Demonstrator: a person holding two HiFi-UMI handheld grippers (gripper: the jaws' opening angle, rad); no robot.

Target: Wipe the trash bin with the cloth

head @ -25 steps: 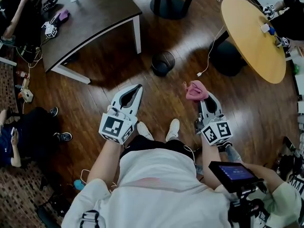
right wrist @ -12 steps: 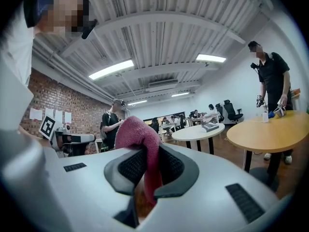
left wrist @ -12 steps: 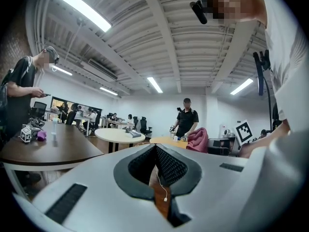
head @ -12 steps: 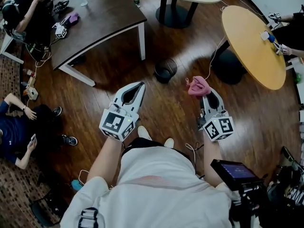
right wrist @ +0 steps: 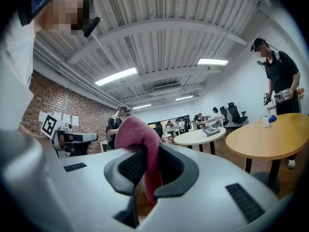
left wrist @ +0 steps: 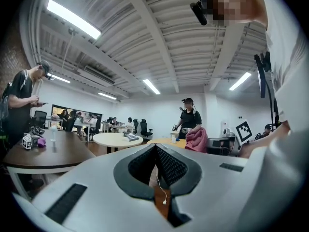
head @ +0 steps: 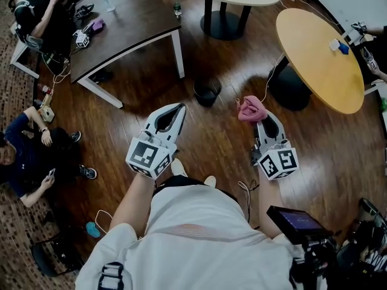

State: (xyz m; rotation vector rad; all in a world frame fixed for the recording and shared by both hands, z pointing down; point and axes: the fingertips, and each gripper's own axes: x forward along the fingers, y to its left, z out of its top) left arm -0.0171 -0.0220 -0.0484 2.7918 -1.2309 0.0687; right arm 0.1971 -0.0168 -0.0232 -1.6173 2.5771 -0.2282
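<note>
Firmly, the right gripper (head: 261, 117) pinches the cloth (head: 250, 109), trash bin (head: 207, 91) ahead-left.

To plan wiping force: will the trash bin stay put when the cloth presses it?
Probably not: the trash bin stands free on the glossy wood floor, so it may slide. It looks small, likely light, so it might tip.
</note>
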